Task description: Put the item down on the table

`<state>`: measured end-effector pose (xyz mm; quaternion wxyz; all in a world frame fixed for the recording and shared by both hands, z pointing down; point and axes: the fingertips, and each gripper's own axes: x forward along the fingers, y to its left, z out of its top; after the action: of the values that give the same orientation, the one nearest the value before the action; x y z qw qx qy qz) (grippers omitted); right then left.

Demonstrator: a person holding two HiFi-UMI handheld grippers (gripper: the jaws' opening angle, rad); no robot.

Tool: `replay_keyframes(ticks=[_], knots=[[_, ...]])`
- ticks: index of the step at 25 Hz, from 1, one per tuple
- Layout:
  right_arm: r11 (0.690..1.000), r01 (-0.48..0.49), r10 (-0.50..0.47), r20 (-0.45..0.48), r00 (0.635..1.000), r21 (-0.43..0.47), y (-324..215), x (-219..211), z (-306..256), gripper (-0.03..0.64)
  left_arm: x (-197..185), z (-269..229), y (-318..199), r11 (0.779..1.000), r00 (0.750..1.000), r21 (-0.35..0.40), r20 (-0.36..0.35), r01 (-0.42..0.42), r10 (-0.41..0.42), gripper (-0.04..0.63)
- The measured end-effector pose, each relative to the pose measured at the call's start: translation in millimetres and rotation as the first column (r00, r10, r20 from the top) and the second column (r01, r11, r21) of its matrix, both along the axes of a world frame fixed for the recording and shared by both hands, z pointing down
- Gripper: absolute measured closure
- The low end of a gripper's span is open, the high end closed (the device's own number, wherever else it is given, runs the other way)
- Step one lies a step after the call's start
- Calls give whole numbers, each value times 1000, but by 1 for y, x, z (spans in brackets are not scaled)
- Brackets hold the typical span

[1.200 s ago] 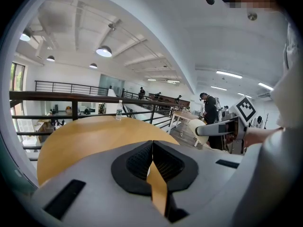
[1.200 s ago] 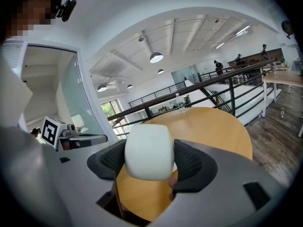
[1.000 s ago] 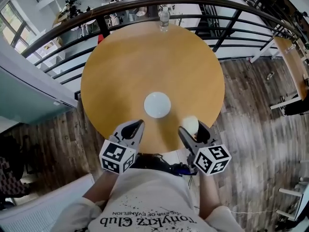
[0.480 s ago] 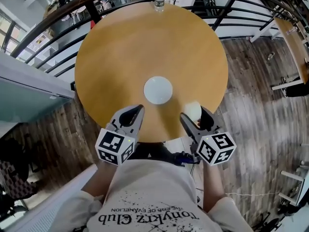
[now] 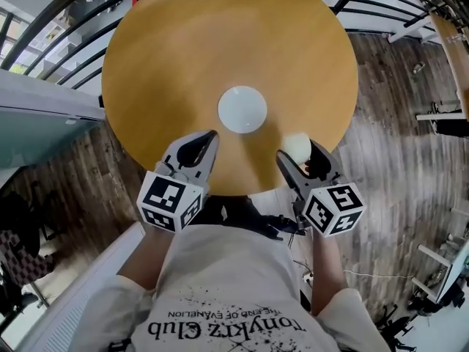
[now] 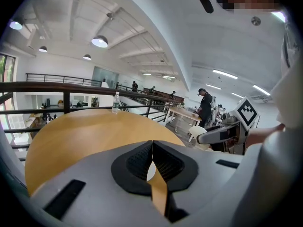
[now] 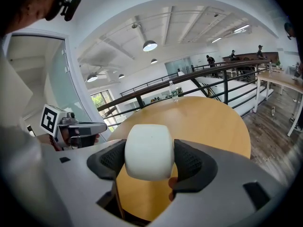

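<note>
Clamping a white rounded item (image 7: 147,150) by its two sides in the right gripper (image 5: 299,152), jaws pressed flat against it, with no marked long axis to mind. Hung at the lower right of the round wooden table (image 5: 183,57) in the head view, just inside the near rim, with floor showing right below that edge. Could not tell whether already touching the wood. Judged the drop safer a little forward, toward frame centre, away from the rim. Found bare wood beneath and ahead of the item, with a white plate (image 5: 242,109) near, up and to the left, but apart from it. Held the left gripper (image 5: 207,139) with jaws together on nothing, lower left of the plate, farther from the item and clear of its path. Saw a water bottle (image 6: 115,103) well apart at the far rim, beside the railing (image 6: 57,85).
</note>
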<state>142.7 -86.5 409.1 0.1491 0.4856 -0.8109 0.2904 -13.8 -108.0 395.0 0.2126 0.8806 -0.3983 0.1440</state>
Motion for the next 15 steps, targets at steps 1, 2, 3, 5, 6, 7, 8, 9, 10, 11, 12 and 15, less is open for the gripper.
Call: replay_keyframes(ticks=[1,2,3,5,6,7,8,9,10,11,12,15], knots=[[1000,5,-6,-7,1000,-4,-2,-1,3,297,-1,3,-2,1000,1000,-4,-3,3,-3,571],[1000,10,-10,-13,1000,-7,-4,-1,5,297,-1,5,-4,1000,1000,-8,-5,6,-6,571],[1000,15,-15,-20,1000,-9,-6,-2,8,298,-1,8,-5,1000,1000,-11,-6,8,-8,571],[1000,20,-21,-29,999,-13,-11,-2,14,296,-1,13,-8,1000,1000,-18,-6,11,-11,571],[1000,22,-22,-32,999,-16,-13,-3,17,296,-2,15,-9,1000,1000,-24,-6,11,-11,571],[1000,23,-24,-34,999,-20,-14,-3,20,296,-2,17,-9,1000,1000,-29,-5,11,-11,571],[999,25,-26,-35,999,-25,-15,-4,22,296,-3,19,-9,999,1000,-34,-3,10,-10,571],[999,27,-28,-37,999,-28,-17,-5,25,296,-3,21,-10,999,1000,-38,-1,10,-10,571],[999,29,-30,-38,999,-31,-19,-5,27,298,-3,23,-11,999,1000,-41,0,10,-10,571],[999,32,-33,-40,999,-34,-20,-5,30,297,-3,25,-12,999,1000,-44,1,10,-10,571],[999,34,-36,-42,998,-37,-22,-5,33,297,-3,27,-13,999,1000,-46,2,10,-10,571],[998,45,-47,-53,997,-49,-28,-7,43,297,0,33,-18,999,1000,-53,0,7,-7,571]])
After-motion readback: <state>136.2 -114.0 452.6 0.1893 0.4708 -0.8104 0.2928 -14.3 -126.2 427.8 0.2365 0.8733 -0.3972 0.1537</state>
